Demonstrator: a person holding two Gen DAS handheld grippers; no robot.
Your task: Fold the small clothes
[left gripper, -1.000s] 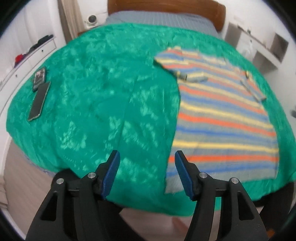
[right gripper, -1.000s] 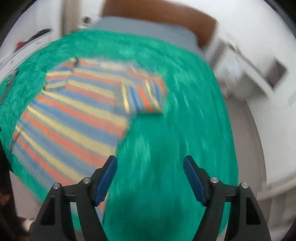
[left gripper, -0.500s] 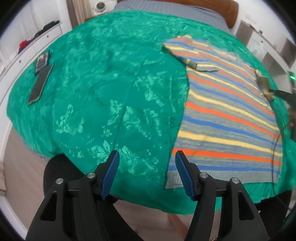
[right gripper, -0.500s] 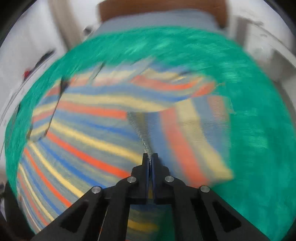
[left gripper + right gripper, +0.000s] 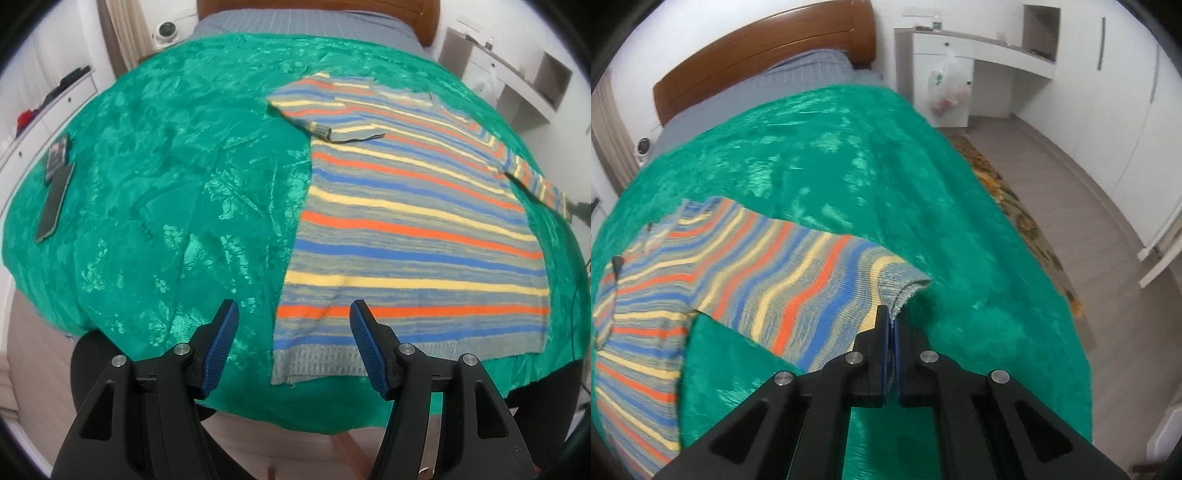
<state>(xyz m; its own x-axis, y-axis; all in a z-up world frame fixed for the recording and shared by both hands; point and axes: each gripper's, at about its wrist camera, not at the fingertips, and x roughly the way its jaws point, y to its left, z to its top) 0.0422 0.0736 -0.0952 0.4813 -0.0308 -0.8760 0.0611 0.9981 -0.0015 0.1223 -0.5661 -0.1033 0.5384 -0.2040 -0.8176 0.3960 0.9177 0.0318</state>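
Observation:
A striped shirt (image 5: 413,221) in orange, blue, yellow and grey lies flat on the green bedspread (image 5: 166,166), hem toward me. Its left sleeve is folded in over the chest. My left gripper (image 5: 293,343) is open and empty, hovering just above the hem's left corner. My right gripper (image 5: 891,325) is shut on the cuff of the shirt's right sleeve (image 5: 798,291) and holds it lifted and stretched out to the right, off the bedspread (image 5: 923,184). The stretched sleeve also shows in the left wrist view (image 5: 535,181).
A phone (image 5: 55,206) and a small dark case (image 5: 57,155) lie at the bed's left edge. A wooden headboard (image 5: 757,55) stands at the far end. White desk and cupboards (image 5: 979,48) and a plastic bag (image 5: 947,88) are to the right; wood floor (image 5: 1071,221) alongside.
My right gripper went from open to shut on the right sleeve's cuff, then pulled the sleeve outward to the right and up. My left gripper stayed open near the hem.

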